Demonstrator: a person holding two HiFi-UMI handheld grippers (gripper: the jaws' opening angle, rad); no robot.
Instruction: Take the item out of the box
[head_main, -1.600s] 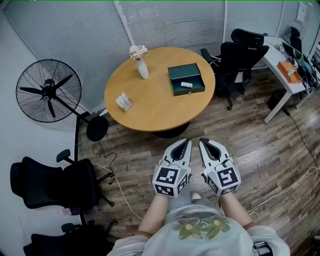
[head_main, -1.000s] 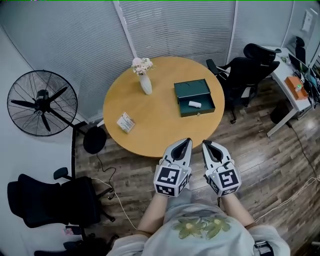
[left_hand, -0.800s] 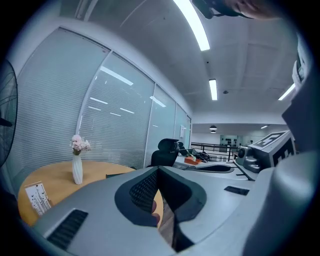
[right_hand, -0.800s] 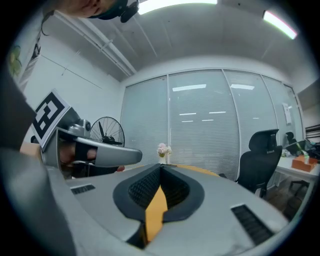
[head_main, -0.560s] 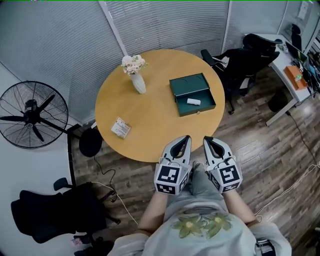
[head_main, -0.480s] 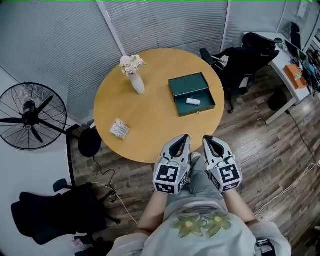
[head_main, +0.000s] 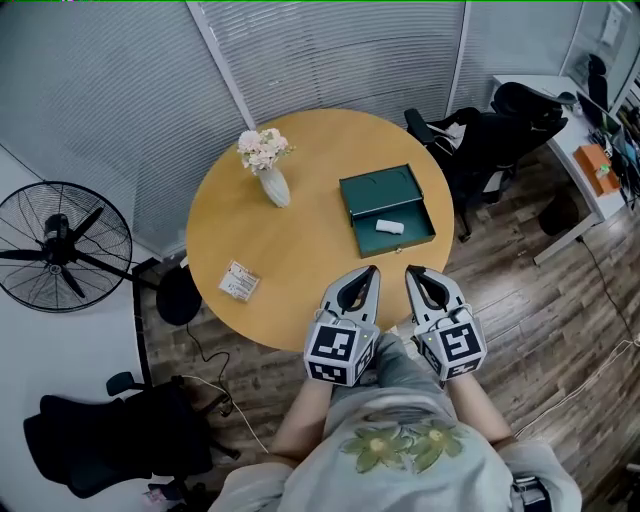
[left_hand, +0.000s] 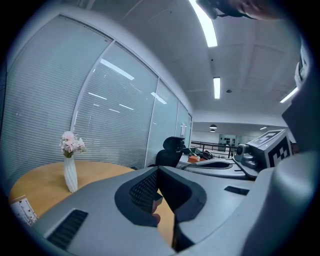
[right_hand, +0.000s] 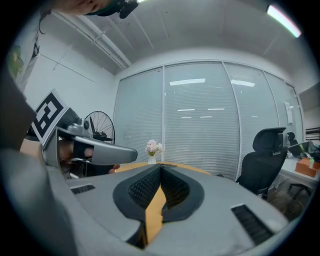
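Note:
A dark green box (head_main: 398, 243) lies open on the right half of the round wooden table (head_main: 310, 240). A small white item (head_main: 390, 226) rests inside it. Both grippers hover side by side over the table's near edge, short of the box. My left gripper (head_main: 370, 270) is shut with nothing in it, its tips meeting in the left gripper view (left_hand: 157, 169). My right gripper (head_main: 412, 271) is also shut and empty, seen likewise in the right gripper view (right_hand: 161, 167).
A white vase with pink flowers (head_main: 270, 172) stands at the table's far left, and a small printed pack (head_main: 238, 283) lies near its left edge. Black office chairs (head_main: 500, 120) sit beyond the table. A floor fan (head_main: 60, 250) stands at the left, another chair (head_main: 120, 450) below it.
The person has walked up to the table, so it and the box now lie closer to the grippers. Both grippers kept their side-by-side pose and stayed shut.

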